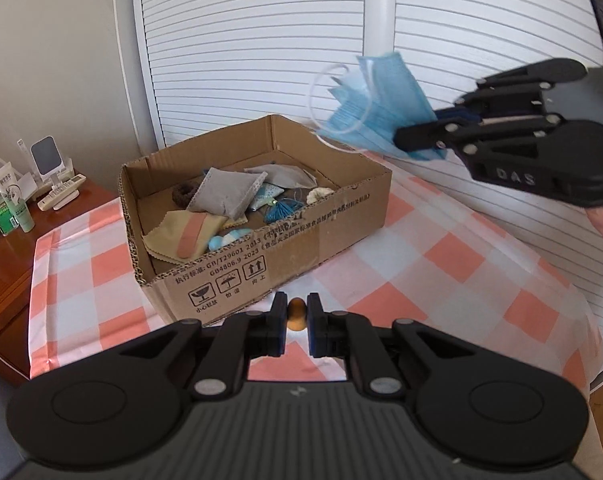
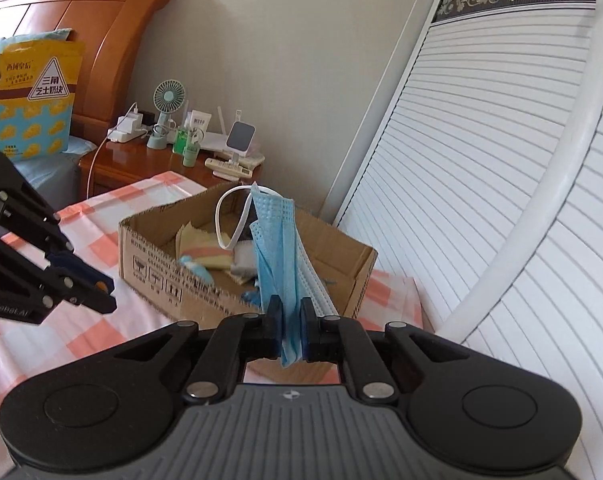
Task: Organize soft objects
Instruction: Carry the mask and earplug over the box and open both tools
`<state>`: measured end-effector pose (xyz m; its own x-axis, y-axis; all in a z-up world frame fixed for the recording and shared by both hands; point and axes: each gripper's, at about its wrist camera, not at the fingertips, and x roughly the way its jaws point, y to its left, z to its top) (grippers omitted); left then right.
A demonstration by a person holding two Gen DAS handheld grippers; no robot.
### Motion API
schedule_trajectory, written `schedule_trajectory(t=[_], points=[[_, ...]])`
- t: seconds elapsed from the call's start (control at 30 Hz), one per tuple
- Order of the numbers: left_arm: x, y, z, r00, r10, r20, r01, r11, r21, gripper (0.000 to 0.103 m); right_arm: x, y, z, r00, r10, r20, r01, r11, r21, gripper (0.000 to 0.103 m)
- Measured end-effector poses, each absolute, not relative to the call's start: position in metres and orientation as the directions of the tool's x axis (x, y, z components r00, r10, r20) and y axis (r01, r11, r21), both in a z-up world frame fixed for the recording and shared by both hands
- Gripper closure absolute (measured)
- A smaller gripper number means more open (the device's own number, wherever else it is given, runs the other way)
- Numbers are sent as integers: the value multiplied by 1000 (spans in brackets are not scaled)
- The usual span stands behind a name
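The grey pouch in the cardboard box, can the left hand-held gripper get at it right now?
Probably not yet: the grey pouch lies uncovered on top, but the left hand-held gripper is already shut on a small orange object.

the left gripper (image 1: 296, 316) pinches a small orange ball (image 1: 296, 314) between its fingers. beyond the fingertips sits a cardboard box (image 1: 285, 236). up right, the right gripper (image 1: 411, 138) clamps a blue mask (image 1: 381, 108).
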<state>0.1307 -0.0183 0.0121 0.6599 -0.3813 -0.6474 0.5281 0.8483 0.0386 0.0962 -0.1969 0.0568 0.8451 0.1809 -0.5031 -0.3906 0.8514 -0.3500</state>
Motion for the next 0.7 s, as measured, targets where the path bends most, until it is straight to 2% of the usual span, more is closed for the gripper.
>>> schedule_trajectory(t=[0.13,0.17,0.3,0.33,0.4,0.47,0.7], points=[[137,-13,14,663,-367,-652,519,853,47,95,133,-180,68,845,203,-495,-403,850,-340,92],[139,-12,14,662,-363,-656,517,855,49,95,144,-176,69,839,209,-502,-409,851,-328,88],[153,-4,18,671,-337,-661,495,867,61,95,179,-161,60,811,219,-542,-424,858,-288,50],[157,-2,20,673,-335,-660,490,870,58,95,183,-159,56,801,220,-557,-431,857,-281,44],[168,3,26,681,-328,-654,480,875,60,95,186,-158,49,793,226,-566,-432,863,-261,28],[180,6,31,693,-315,-648,467,881,71,95,185,-160,44,787,232,-571,-429,872,-236,19],[228,0,40,699,-298,-650,438,897,61,94,156,-173,45,800,254,-543,-401,901,-169,6]])
